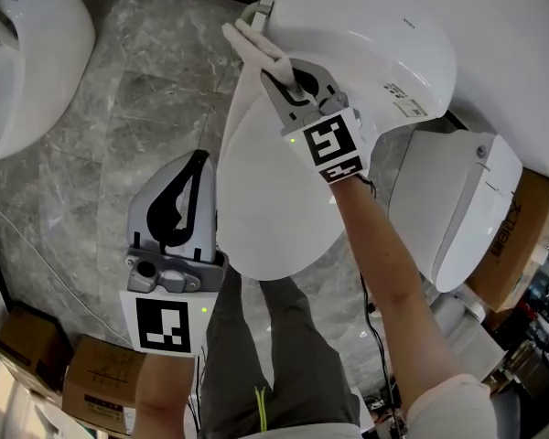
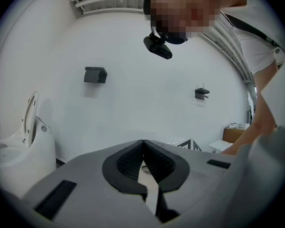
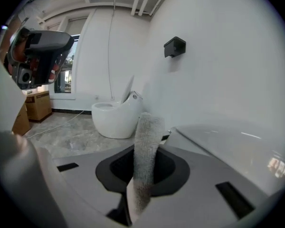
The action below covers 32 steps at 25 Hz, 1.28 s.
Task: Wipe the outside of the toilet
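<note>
A white toilet with its lid (image 1: 274, 186) down stands in the middle of the head view, its back part (image 1: 366, 35) against the wall. My right gripper (image 1: 285, 74) is over the lid's rear left edge, shut on a white cloth (image 1: 254, 44) that hangs out past the jaws toward the hinge. In the right gripper view the cloth (image 3: 147, 132) stands up between the jaws of that gripper (image 3: 145, 153), with the lid (image 3: 228, 146) to the right. My left gripper (image 1: 199, 160) hangs left of the bowl, shut and holding nothing, its tips (image 2: 143, 141) meeting.
A second white toilet (image 1: 23, 58) stands at the upper left over the grey marble floor (image 1: 137, 90); it also shows in the right gripper view (image 3: 115, 115). A third toilet (image 1: 467, 208) is at the right. Cardboard boxes (image 1: 91, 391) sit at the lower left. My legs are below the bowl.
</note>
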### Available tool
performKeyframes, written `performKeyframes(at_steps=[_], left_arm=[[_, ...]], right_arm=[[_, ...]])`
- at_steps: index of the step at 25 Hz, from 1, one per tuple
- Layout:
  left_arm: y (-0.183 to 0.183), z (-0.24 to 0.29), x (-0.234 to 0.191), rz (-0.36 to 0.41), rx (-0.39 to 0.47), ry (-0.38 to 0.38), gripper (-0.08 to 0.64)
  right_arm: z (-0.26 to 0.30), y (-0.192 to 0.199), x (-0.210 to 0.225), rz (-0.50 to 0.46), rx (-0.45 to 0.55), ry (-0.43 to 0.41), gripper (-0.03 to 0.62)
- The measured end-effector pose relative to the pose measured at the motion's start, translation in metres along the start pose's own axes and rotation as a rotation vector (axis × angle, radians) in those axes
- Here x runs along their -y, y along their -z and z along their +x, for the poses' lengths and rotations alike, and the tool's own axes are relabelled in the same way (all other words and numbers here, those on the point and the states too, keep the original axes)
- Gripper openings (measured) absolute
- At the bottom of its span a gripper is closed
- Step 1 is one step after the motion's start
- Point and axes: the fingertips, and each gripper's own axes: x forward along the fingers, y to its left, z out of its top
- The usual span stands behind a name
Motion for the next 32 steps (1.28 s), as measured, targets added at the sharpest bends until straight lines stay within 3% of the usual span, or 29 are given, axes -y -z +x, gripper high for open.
performKeyframes(at_steps=[6,11,32], left_arm=[[0.009,0.006,0.003,0.003,-0.016,-0.004,0.017],[0.015,0.011,0.010,0.009,-0.033,-0.001,0.017],[0.015,0.034,0.076,0.066,-0.046,0.043,0.017]], right_arm=[[0.006,0.018,0.029,0.075,-0.013,0.175,0.071],[0.000,0.031,0.052,0.162,-0.008,0.259,0.071],[-0.078,0.087,0.106,0.261,0.011,0.375,0.071]])
